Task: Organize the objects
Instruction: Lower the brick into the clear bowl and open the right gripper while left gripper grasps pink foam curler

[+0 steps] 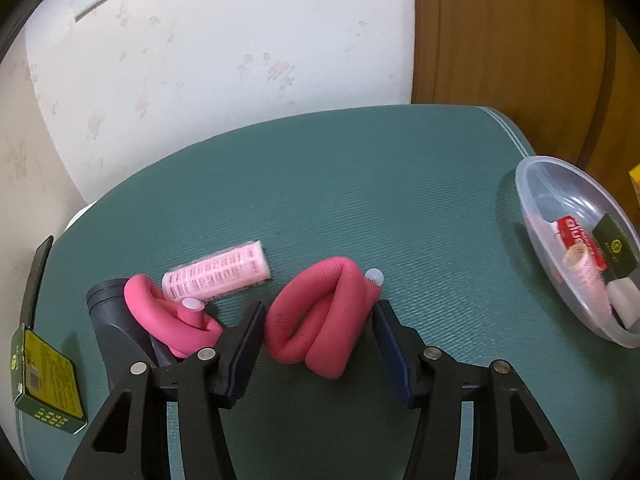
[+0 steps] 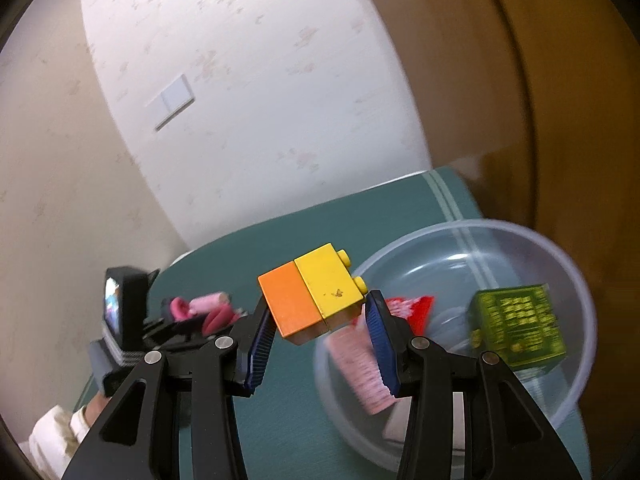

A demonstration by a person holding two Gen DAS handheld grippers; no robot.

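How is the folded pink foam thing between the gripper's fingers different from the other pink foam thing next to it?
The darker pink foam roller is folded into loops between the left gripper fingers; the lighter pink foam roller is coiled and lies outside them, to their left.
The darker one rests on the green mat; the lighter one lies partly on a black tube.
Both are soft bendy foam sticks with a pale cap on the end.

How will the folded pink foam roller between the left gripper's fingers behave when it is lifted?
The folded pink foam roller is probably light and soft, so the left gripper may squash it. Its bends look loose; it could partly unfold. Its matte skin seems unlikely to slip.
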